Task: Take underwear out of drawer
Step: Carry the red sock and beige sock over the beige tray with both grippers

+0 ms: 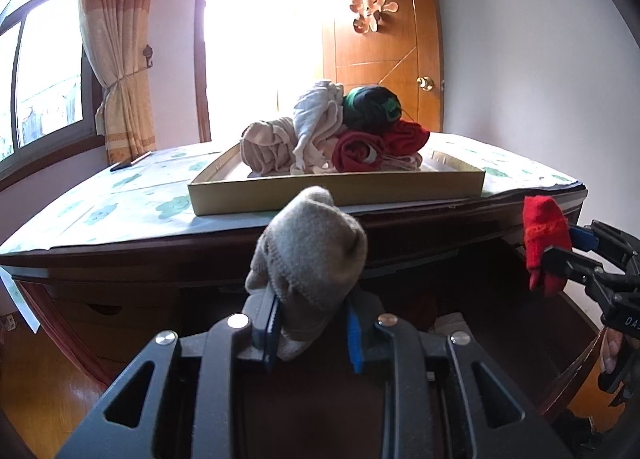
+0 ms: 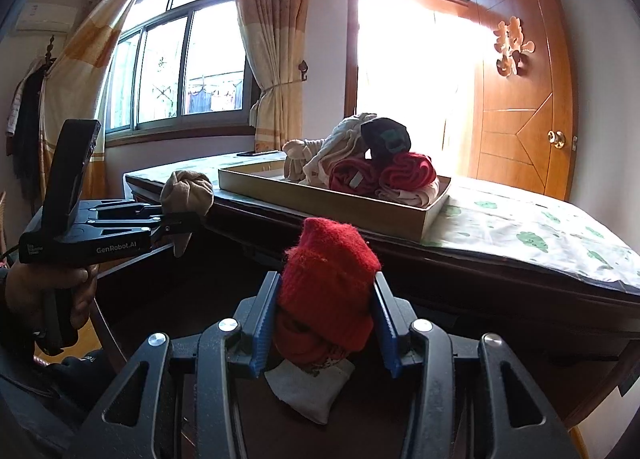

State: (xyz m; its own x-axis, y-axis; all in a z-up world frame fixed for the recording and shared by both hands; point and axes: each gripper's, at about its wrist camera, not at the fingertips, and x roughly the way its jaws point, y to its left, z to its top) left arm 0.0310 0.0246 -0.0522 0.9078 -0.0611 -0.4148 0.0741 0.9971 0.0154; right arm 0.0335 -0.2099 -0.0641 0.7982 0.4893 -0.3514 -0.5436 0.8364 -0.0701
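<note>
drawer (image 2: pixel 168 299) interior too dark; doorway (image 1: pixel 260 39) glare-blown

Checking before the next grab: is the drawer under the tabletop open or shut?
Open. The drawer stands pulled out below the table, its dark inside exposed, a white piece lying in it.

Black hand-held gripper (image 2: pixel 324 323) — blue pads, silver screws, perhaps plastic.

Right tool (image 2: pixel 326 323) clamping red bundle (image 2: pixel 328 283), tray (image 2: pixel 320 201) of clothes beyond
</note>
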